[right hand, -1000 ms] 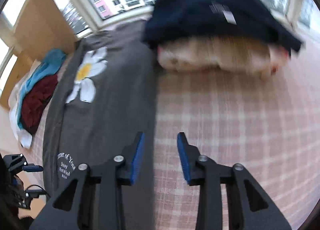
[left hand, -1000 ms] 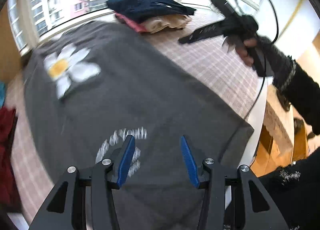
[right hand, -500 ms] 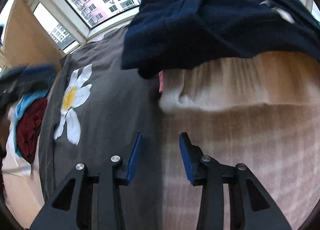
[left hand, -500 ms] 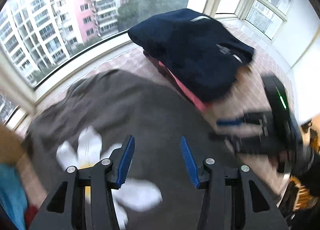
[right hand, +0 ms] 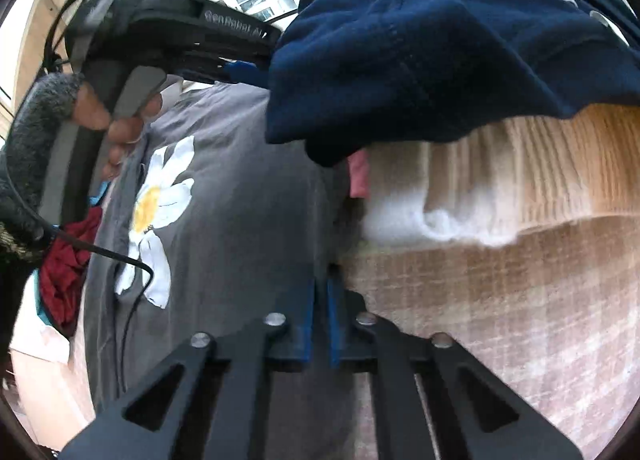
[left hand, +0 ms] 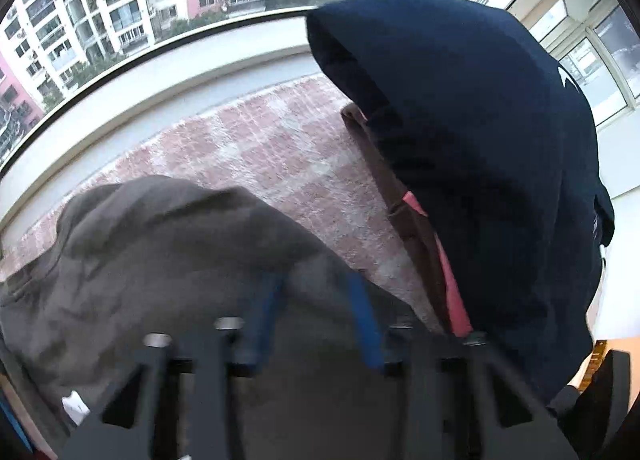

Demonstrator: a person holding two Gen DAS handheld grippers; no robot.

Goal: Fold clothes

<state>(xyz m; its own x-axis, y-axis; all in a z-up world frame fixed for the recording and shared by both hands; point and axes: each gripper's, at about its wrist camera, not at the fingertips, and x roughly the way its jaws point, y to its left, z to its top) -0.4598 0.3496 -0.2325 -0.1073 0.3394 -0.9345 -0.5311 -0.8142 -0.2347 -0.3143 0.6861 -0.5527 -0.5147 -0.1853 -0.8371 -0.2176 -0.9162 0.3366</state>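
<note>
The right claw is nearly shut, its blue pads only a sliver apart, pinching the edge of the grey daisy shirt at the lower middle of the right wrist view. That shirt lies spread across the left half of the frame on the pink checked bedcover, its white and yellow flower showing at centre left.

The left claw stands wide apart, blurred by motion, at the bottom of the left wrist view. Grey shirt fabric bunches up over and between its blue pads; whether the fabric is touching them I cannot tell.

The stack of folded clothes fills the upper right in both views: a navy garment on top, cream knit and a strip of pink beneath. Its far side is cut off by the frame edge.

At the upper left of the right wrist view the left hand wraps bare fingers round the grey handle of the other device, its cable trailing down across the shirt. The claw tips there are hidden behind the navy garment. A red and teal heap sits at the far left, mostly covered.
</note>
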